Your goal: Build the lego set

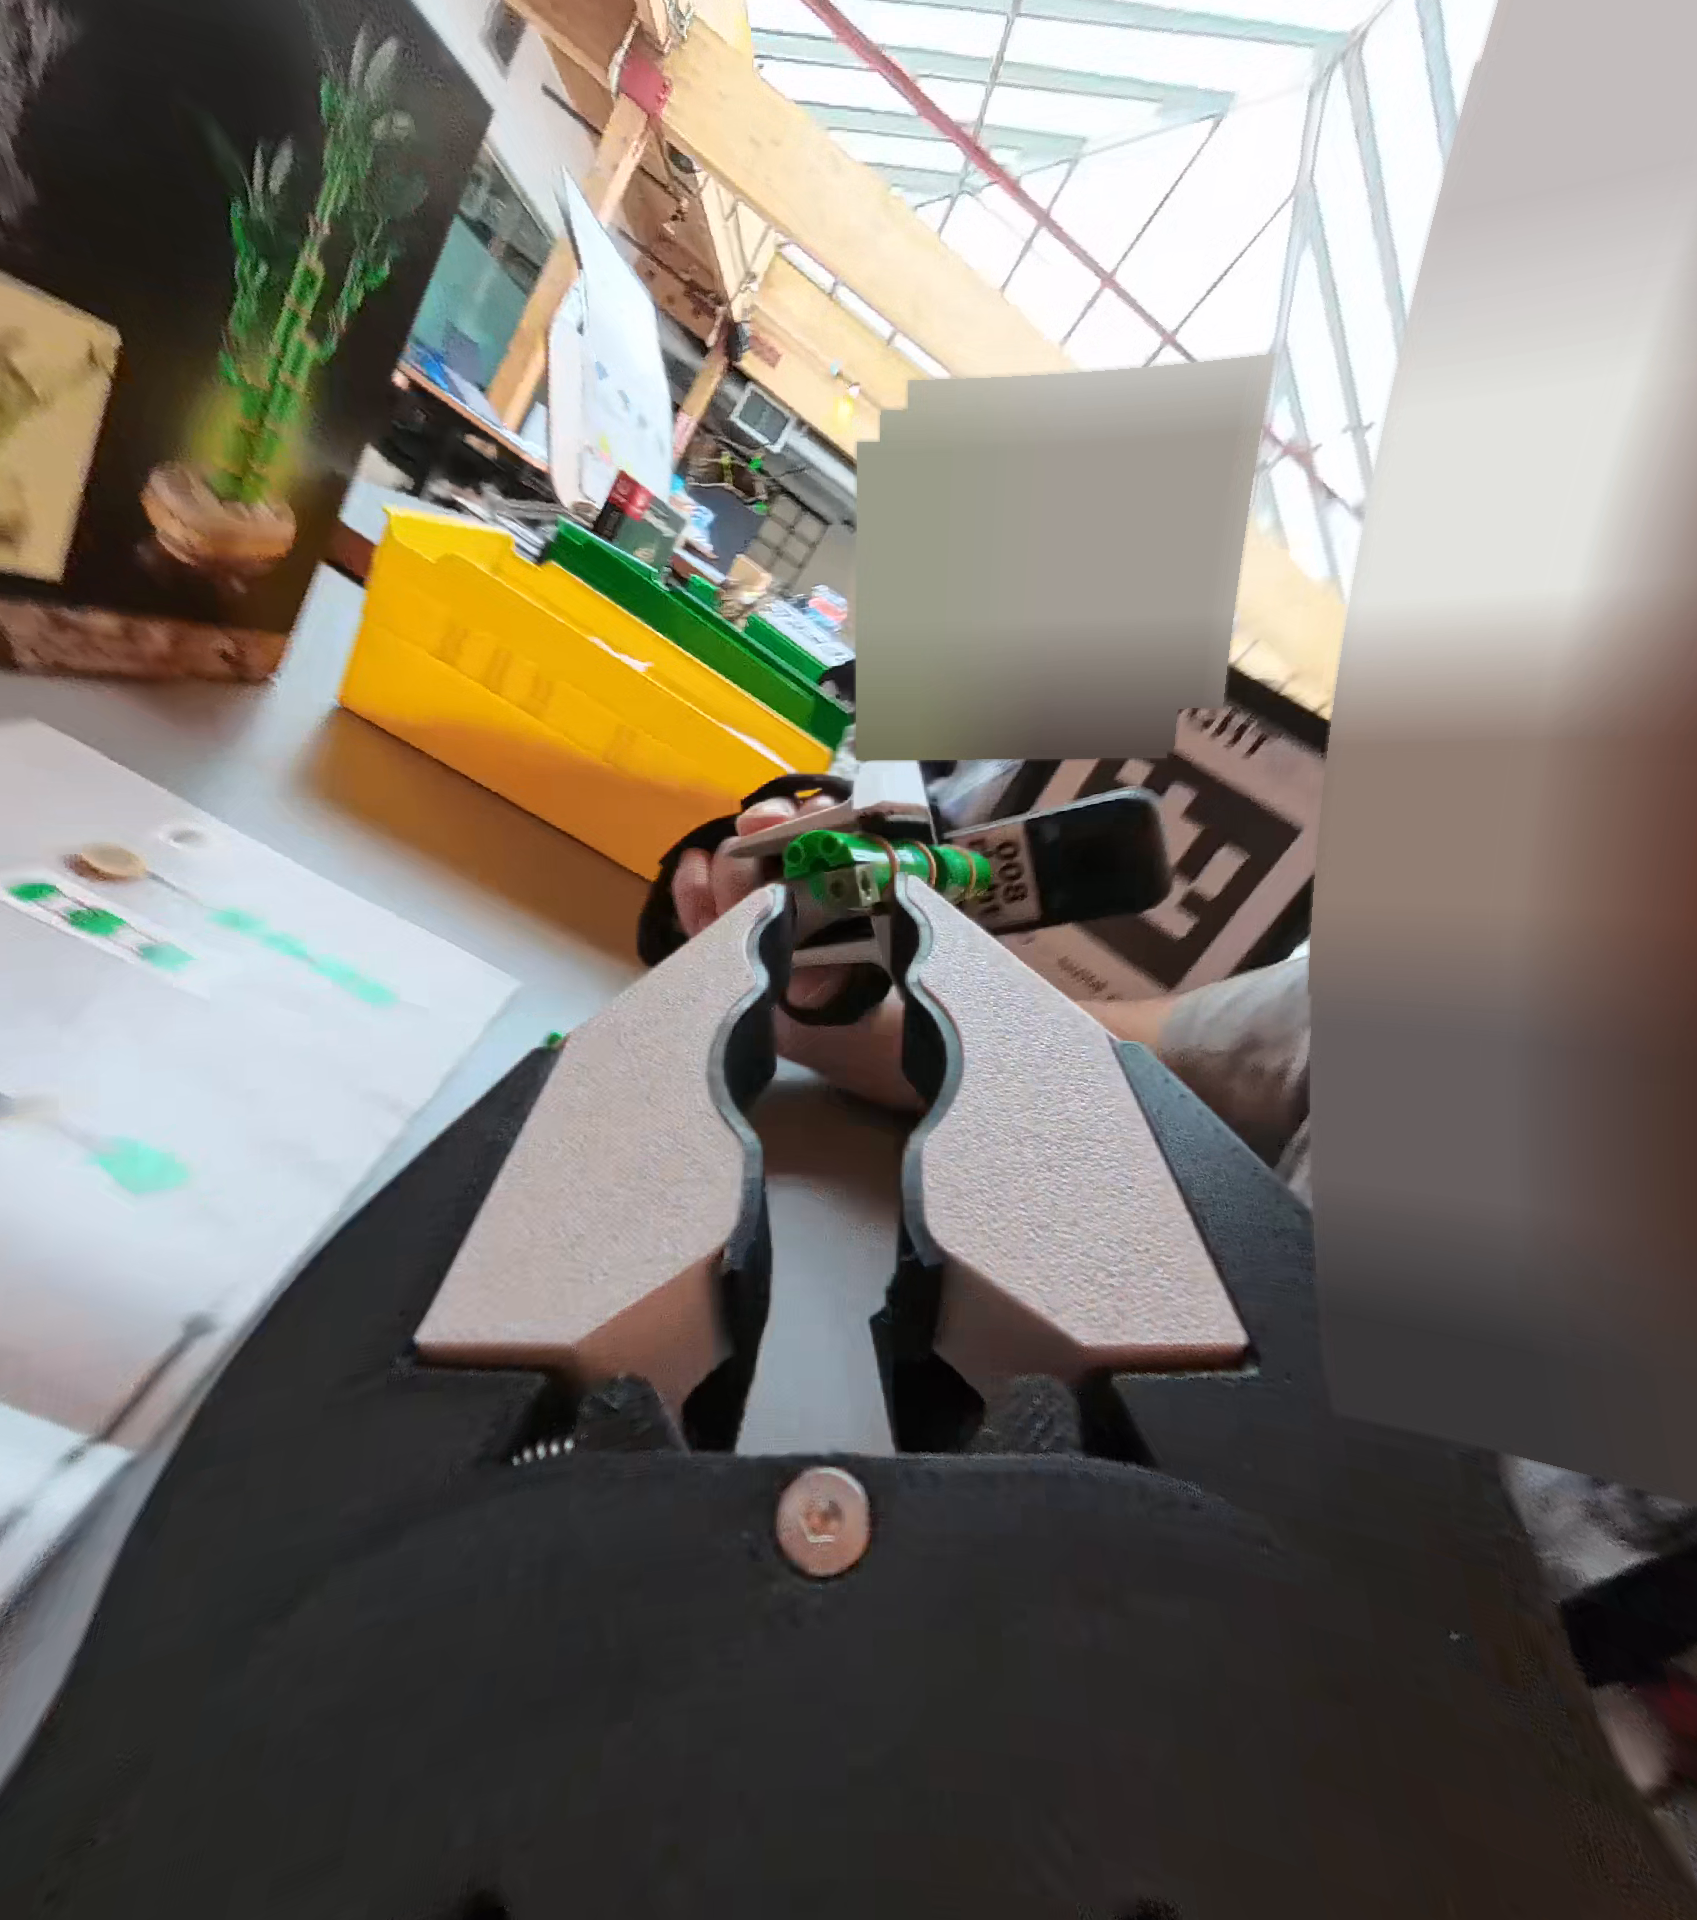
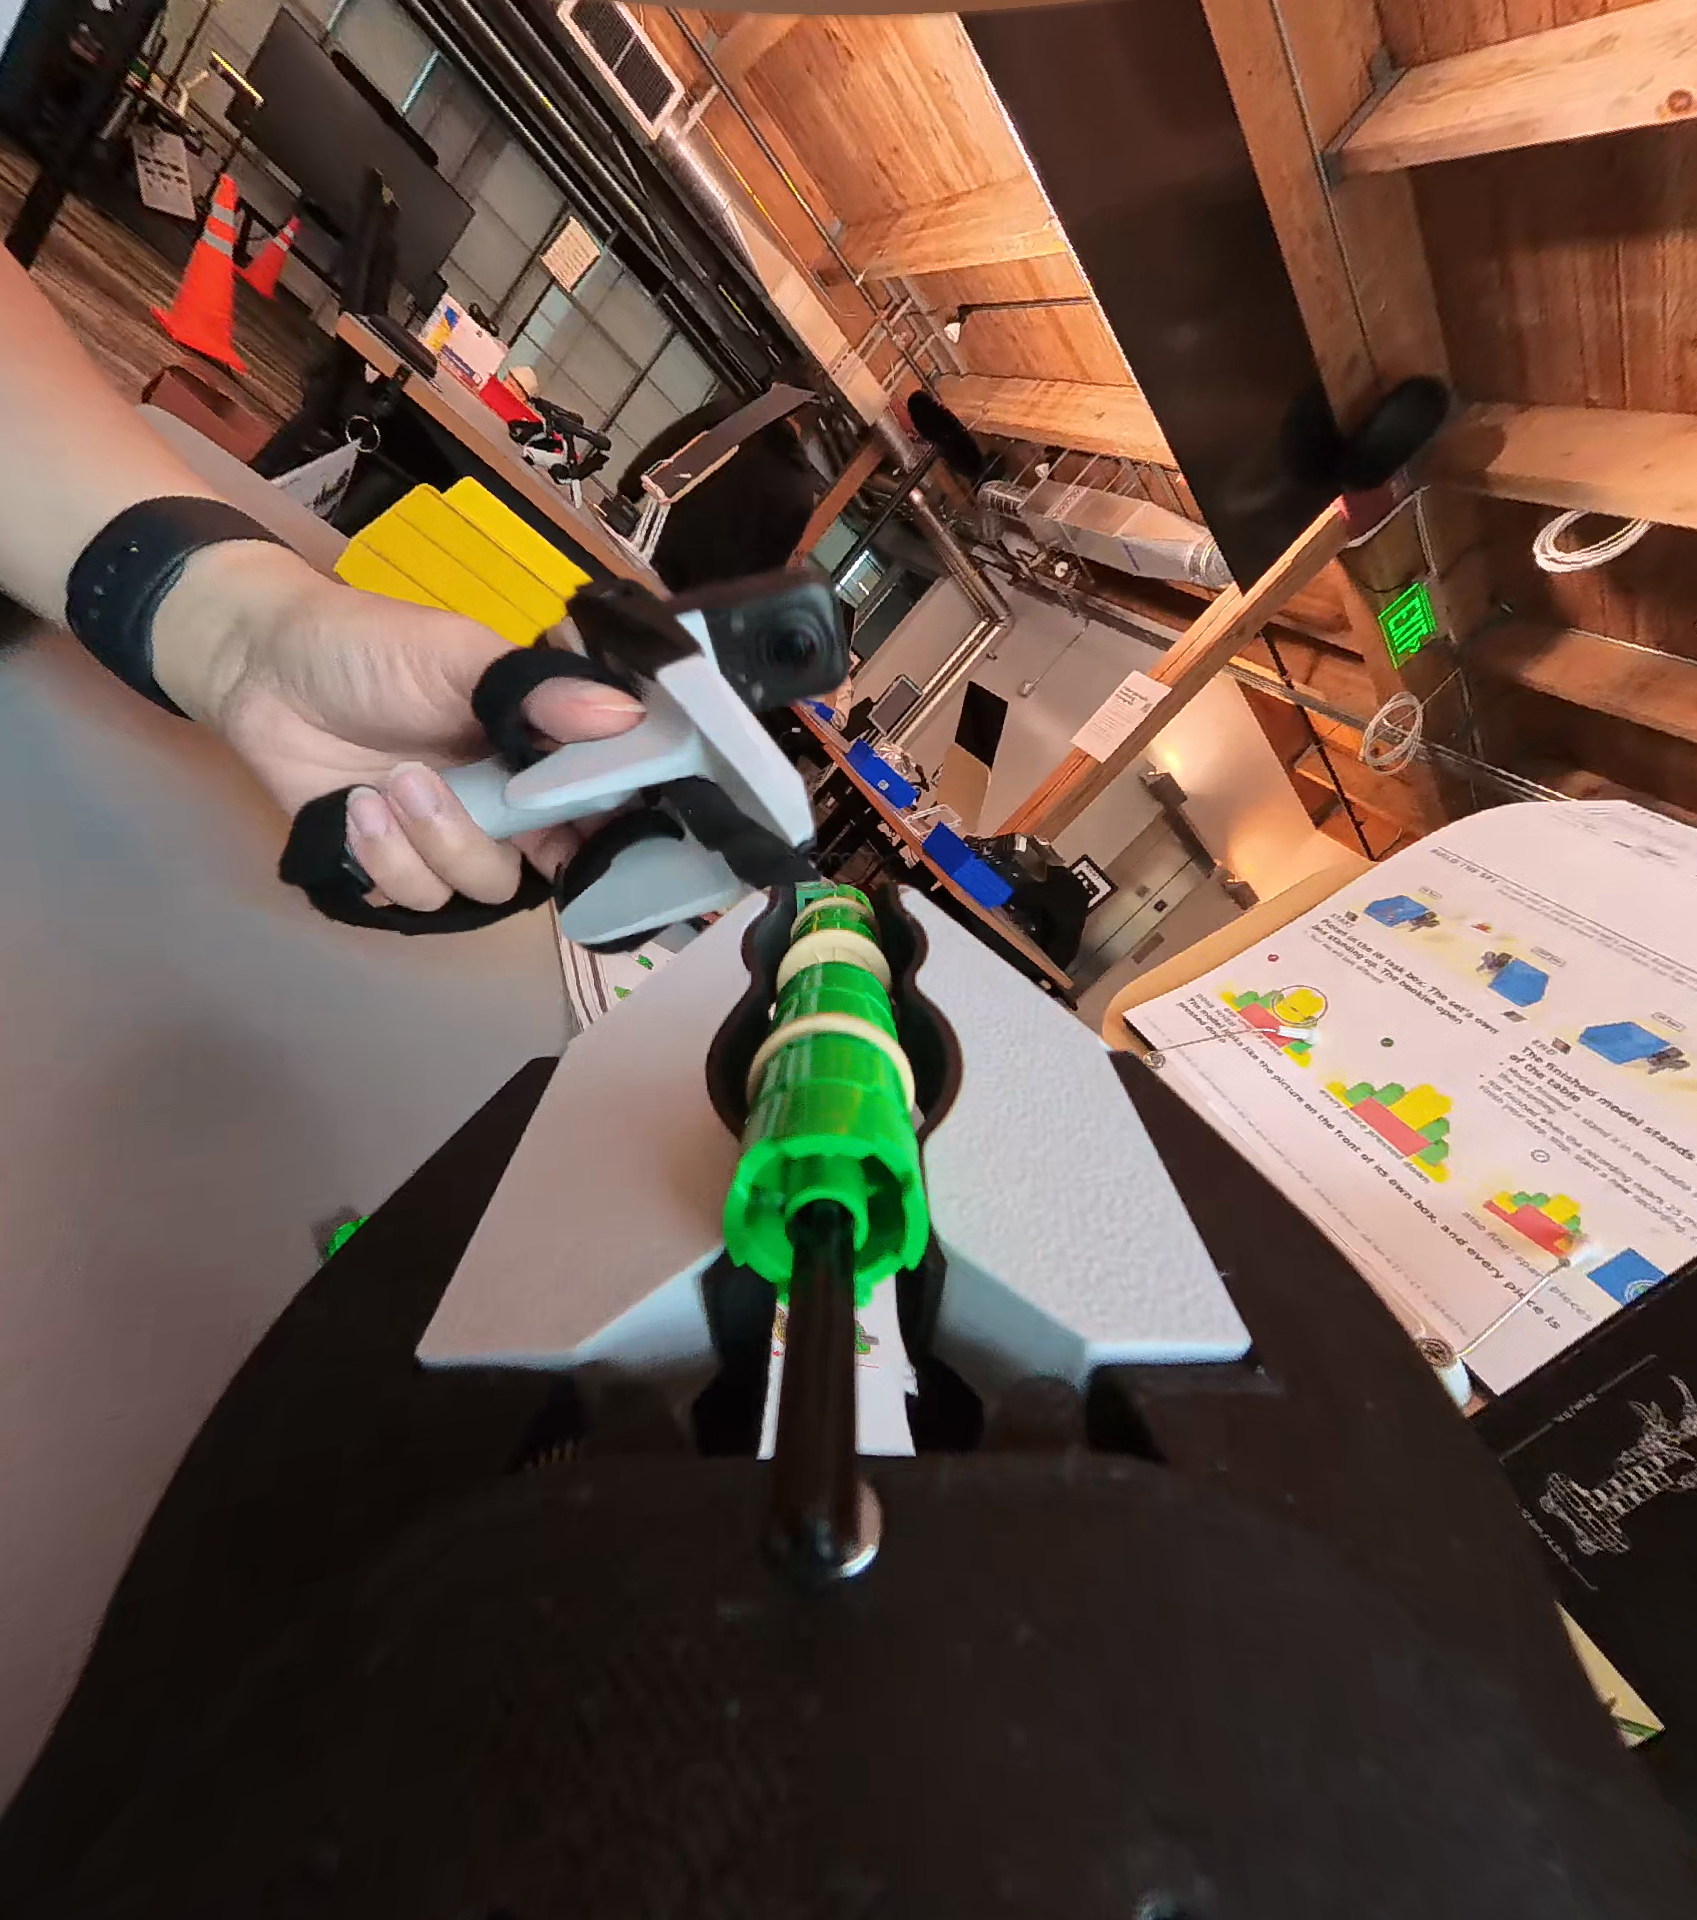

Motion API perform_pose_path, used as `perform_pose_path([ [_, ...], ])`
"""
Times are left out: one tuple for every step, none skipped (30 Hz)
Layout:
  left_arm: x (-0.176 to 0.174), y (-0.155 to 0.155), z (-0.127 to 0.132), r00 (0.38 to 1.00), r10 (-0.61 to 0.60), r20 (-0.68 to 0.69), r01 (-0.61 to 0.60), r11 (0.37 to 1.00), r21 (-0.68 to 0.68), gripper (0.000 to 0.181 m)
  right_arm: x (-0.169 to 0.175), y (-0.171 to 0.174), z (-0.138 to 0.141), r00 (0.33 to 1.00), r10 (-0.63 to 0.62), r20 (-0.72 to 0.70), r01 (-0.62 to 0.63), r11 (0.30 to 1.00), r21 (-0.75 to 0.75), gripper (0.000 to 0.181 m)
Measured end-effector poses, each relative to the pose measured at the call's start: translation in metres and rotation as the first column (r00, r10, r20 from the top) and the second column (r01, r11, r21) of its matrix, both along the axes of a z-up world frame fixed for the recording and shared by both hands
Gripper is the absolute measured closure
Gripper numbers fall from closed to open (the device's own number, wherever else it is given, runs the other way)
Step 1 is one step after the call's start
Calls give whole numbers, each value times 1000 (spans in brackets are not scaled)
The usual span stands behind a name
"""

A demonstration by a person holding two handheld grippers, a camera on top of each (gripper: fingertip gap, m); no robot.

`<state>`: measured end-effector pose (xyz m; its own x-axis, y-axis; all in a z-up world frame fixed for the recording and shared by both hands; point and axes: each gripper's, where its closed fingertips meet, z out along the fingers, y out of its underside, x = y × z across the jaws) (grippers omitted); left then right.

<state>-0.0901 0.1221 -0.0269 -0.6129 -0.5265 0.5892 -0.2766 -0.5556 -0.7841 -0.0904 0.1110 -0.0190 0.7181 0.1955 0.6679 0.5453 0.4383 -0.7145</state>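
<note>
Above you runs a ceiling of timber beams (image 2: 1571, 94) and a wide skylight (image 1: 1083, 156) pouring daylight in, with a silver duct (image 2: 1083, 540) and a lit green exit sign (image 2: 1407, 623) under the wood. Behind your grey tabletop (image 1: 231, 686) you have long desks (image 2: 470, 416) with monitors. Two orange traffic cones (image 2: 210, 270) stand on the dark floor.

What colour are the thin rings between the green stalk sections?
Cream rings on the green stalk, clearest in the right wrist view.
</note>
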Motion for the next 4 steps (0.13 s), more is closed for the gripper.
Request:
perform_pose_path([
  [1, 1, -1, 999, -27, -24, 26, 998, -50, 169, 0, 0, 0, 1000, -1, -1, 1, 1000, 2, 167],
  [1, 0, -3, 998, -53, -39, 50, 995, -85, 170, 1, 0, 1, 1000, -2, -5, 2, 1000, 5, 167],
  [1, -1, -4, 996, -73, -50, 67, 992, -104, 170, 1, 0, 1, 1000, 2, -9, -2, 1000, 5, 167],
  [2, -3, -6, 995, -87, -58, 80, 990, -112, 170, 0, 0, 1, 1000, 7, -13, -7, 1000, 4, 167],
])
